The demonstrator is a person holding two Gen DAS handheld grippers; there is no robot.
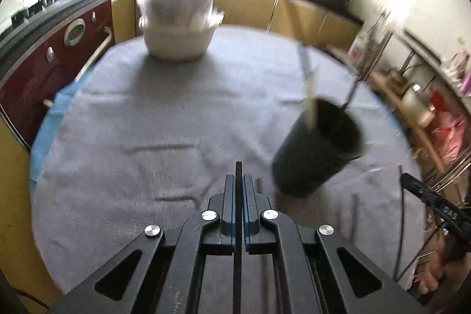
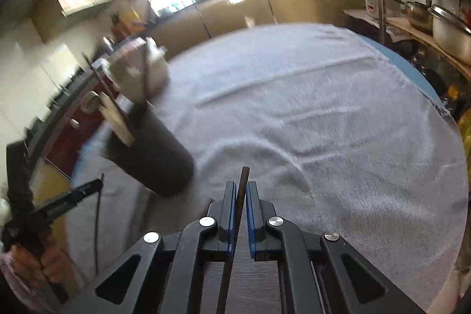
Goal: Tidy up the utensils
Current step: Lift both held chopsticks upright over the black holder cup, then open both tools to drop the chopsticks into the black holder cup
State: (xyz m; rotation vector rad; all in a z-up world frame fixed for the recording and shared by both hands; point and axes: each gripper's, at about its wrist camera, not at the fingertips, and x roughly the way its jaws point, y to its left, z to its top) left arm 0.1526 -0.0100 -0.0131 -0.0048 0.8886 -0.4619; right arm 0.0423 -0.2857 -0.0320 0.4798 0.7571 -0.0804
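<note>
Dark utensil [image 1: 238, 175] pinched in left hand-held gripper [image 1: 239, 181], brown utensil [image 2: 243, 184] pinched in right hand-held gripper [image 2: 242, 187]

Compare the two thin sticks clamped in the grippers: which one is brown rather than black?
The stick in the right gripper is the brown stick; the left gripper clamps a black stick.

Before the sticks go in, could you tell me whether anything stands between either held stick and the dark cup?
Nothing visible does. The left gripper and right gripper each hold a thin stick, and only bare grey cloth lies between them and the dark cup, which already holds utensils.
</note>
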